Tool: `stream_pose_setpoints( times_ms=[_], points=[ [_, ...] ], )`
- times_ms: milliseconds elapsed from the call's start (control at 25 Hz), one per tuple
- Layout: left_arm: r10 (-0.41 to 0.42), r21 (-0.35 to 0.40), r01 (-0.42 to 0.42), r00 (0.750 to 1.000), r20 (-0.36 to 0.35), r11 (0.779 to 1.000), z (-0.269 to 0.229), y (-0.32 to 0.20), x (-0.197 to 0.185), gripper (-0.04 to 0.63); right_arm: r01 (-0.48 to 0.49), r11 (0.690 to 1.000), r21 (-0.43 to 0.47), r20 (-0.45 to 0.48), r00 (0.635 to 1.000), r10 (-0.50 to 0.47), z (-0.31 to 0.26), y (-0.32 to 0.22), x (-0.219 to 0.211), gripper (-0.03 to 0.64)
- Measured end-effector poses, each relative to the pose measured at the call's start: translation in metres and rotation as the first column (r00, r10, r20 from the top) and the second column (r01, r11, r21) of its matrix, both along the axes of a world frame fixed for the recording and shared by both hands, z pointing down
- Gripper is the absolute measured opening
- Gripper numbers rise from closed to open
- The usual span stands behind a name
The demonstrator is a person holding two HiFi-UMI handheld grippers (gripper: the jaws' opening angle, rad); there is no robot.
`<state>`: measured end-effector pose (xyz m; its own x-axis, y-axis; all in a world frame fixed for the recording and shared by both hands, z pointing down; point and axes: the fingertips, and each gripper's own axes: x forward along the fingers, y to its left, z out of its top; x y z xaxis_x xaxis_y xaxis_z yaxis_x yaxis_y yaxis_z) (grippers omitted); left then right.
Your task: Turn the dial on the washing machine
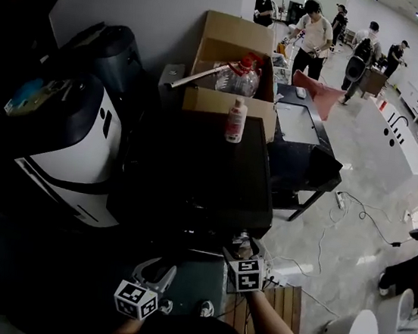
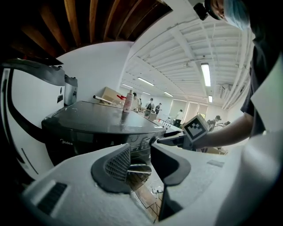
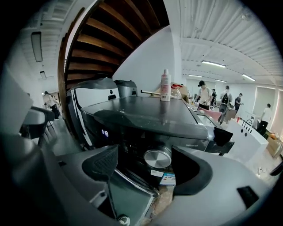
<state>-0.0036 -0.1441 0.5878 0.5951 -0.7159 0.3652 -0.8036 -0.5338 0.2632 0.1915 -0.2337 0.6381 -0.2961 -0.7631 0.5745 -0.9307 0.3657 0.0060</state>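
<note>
The dark washing machine (image 1: pixel 193 172) fills the middle of the head view; its front panel is hidden there under the lid's edge. In the right gripper view the round silver dial (image 3: pixel 157 158) sits on the front panel, framed by my right gripper (image 3: pixel 150 168). Its jaws stand wide on either side of the dial and do not touch it. From the head, the right gripper (image 1: pixel 240 249) is at the machine's front right edge. My left gripper (image 1: pixel 161 272) hangs lower left of it, away from the panel. The left gripper (image 2: pixel 140 164) is open with nothing between its pads.
A pink-white bottle (image 1: pixel 236 120) stands at the back of the machine's lid. Behind it is a cardboard box (image 1: pixel 235 59) with plastic bottles. A white and black appliance (image 1: pixel 74 145) stands to the left, a black table (image 1: pixel 306 152) to the right. Cables (image 1: pixel 356 212) cross the floor; people stand far back.
</note>
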Motion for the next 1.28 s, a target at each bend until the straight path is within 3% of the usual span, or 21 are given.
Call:
stream_pose_setpoints(
  times_ms=[520,1280],
  points=[
    [-0.121,-0.003,0.121,0.993,0.005,0.993,0.009,0.017,-0.008,0.135,0.086,0.995,-0.057,-0.077,0.993,-0.090,0.036,-0.014,0.000,0.404],
    [-0.129,-0.026,0.129,0.992,0.002,0.991,0.023,0.016,0.003,0.135,0.044,0.991,-0.128,0.054,0.998,-0.037,0.064,-0.016,0.009,0.411]
  ],
)
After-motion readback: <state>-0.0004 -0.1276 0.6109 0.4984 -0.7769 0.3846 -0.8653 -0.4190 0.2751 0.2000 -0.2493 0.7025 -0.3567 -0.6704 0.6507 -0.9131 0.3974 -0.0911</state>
